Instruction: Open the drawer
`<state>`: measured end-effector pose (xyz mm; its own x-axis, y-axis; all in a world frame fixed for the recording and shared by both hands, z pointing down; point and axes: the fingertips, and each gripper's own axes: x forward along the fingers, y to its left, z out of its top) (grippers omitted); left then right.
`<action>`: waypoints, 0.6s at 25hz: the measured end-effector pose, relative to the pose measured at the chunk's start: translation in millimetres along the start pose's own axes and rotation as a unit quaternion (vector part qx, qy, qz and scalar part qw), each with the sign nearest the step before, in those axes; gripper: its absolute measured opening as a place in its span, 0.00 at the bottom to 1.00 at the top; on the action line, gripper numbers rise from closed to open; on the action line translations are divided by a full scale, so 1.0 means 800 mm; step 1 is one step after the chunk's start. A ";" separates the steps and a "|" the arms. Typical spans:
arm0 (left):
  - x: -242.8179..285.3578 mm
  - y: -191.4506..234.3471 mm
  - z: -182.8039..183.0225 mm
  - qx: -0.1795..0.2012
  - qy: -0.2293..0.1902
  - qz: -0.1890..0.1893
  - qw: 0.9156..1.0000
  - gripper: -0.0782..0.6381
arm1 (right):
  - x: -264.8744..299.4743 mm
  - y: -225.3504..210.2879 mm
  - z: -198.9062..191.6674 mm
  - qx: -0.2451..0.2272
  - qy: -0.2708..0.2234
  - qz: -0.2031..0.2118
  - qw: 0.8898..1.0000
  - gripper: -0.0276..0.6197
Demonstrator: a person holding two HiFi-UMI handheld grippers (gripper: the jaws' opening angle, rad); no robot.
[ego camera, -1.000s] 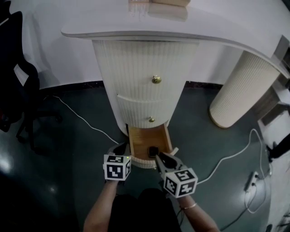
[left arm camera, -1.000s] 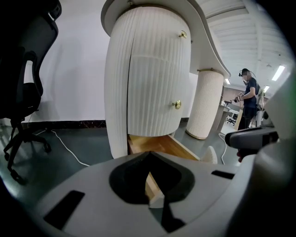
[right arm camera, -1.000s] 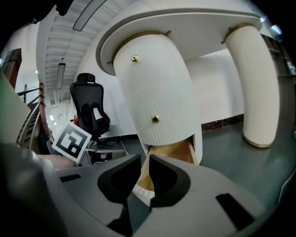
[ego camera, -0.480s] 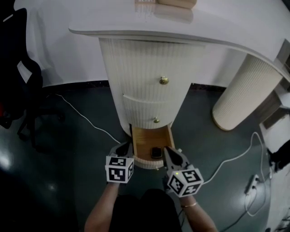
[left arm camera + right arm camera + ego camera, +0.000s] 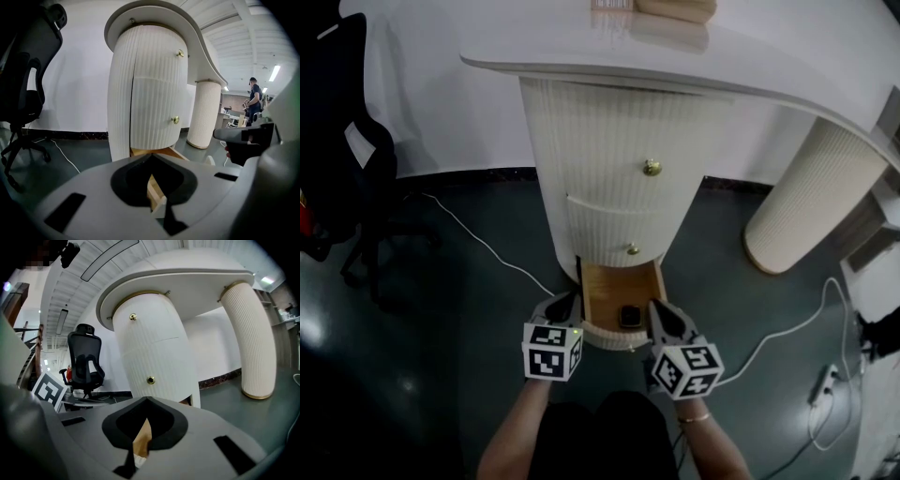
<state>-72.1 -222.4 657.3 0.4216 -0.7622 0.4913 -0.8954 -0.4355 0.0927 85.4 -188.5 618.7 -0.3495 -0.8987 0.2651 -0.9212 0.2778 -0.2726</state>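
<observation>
The white fluted pedestal (image 5: pixel 614 169) under the desk has two shut drawers with brass knobs (image 5: pixel 652 168). Its bottom drawer (image 5: pixel 607 286) stands pulled out and shows a wooden floor. A small dark object (image 5: pixel 629 316) lies in it near the front. My left gripper (image 5: pixel 567 303) sits at the drawer's left front corner, jaws together and holding nothing. My right gripper (image 5: pixel 657 308) is at the right front corner, shut and empty. In the left gripper view (image 5: pixel 151 155) and the right gripper view (image 5: pixel 146 399) the tips meet, and drawer wood (image 5: pixel 142 437) shows behind them.
A black office chair (image 5: pixel 342 141) stands at the left. White cables (image 5: pixel 483 246) run over the dark floor, and a power strip (image 5: pixel 820 382) lies at the right. A second fluted leg (image 5: pixel 802 206) stands at the right. Boxes (image 5: pixel 675 7) sit on the desk top. A person (image 5: pixel 253 96) stands far off.
My right gripper has drawn back to the right, off the dark object, which stays in the drawer, and its jaws have come together. The left gripper has hardly moved.
</observation>
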 end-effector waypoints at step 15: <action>0.004 0.004 0.003 0.008 -0.001 0.000 1.000 0.12 | 0.006 -0.017 -0.012 0.003 0.014 -0.017 1.000 0.05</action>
